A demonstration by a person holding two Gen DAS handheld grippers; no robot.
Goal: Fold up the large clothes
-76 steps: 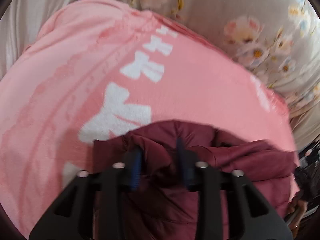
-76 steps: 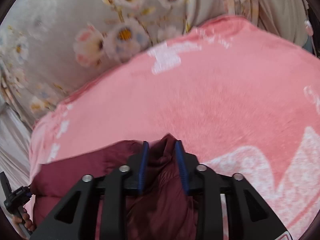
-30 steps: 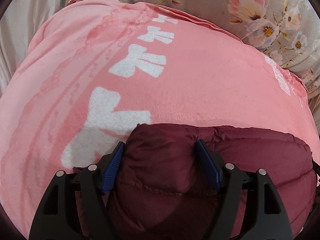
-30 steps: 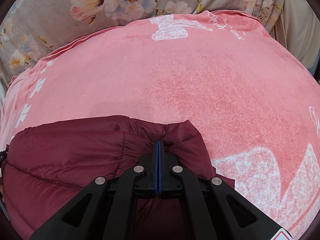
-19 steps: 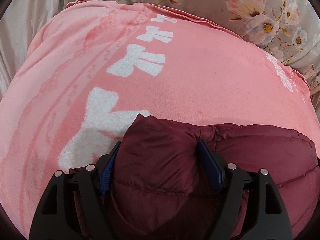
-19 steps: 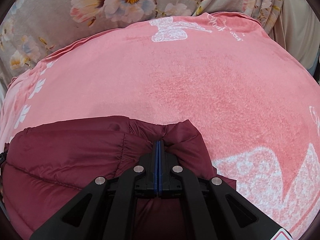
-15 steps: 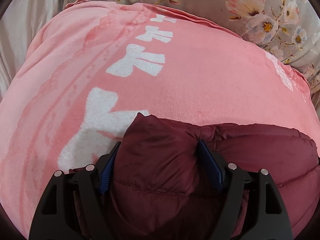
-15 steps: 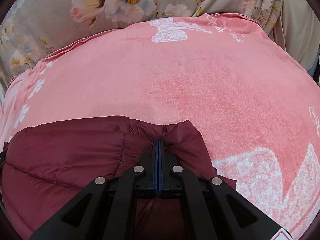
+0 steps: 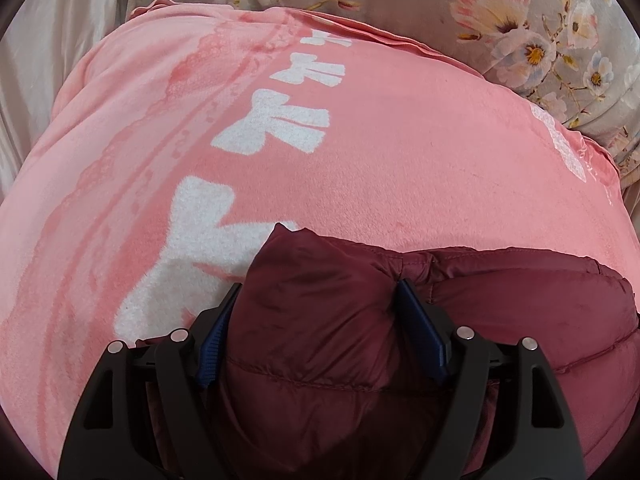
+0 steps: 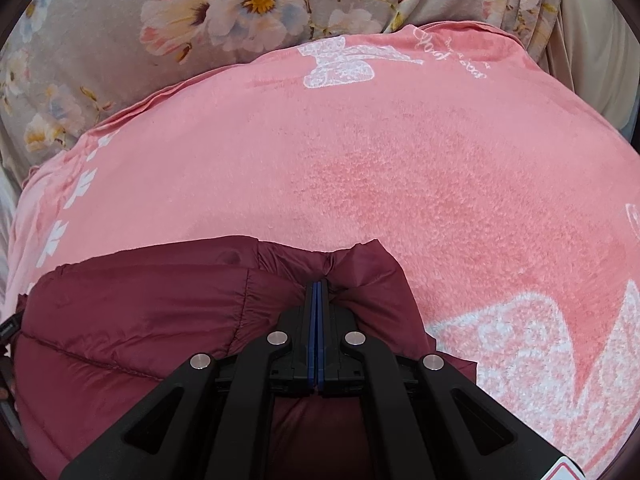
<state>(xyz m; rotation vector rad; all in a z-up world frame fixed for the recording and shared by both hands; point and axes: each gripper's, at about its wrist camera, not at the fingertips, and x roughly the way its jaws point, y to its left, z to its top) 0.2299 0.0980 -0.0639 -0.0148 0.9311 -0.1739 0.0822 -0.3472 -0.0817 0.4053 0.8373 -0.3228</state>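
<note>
Jacket (image 9: pixel 320 320) edge (folded) amid blanket (image 9: pixel 400 160)

Left gripper (image 9: pixel 316 300) spread wide — jacket (image 9: pixel 520 300) settled flat.

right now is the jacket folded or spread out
Folded, at least partly: the maroon jacket lies bunched in puffy doubled layers on the pink blanket, its far edge doubled over. Its near part is out of view.

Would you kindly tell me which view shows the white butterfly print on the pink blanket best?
The right wrist view: the butterfly print lies whole near the blanket's far edge. The left wrist view shows it only squashed at the right border.
</note>
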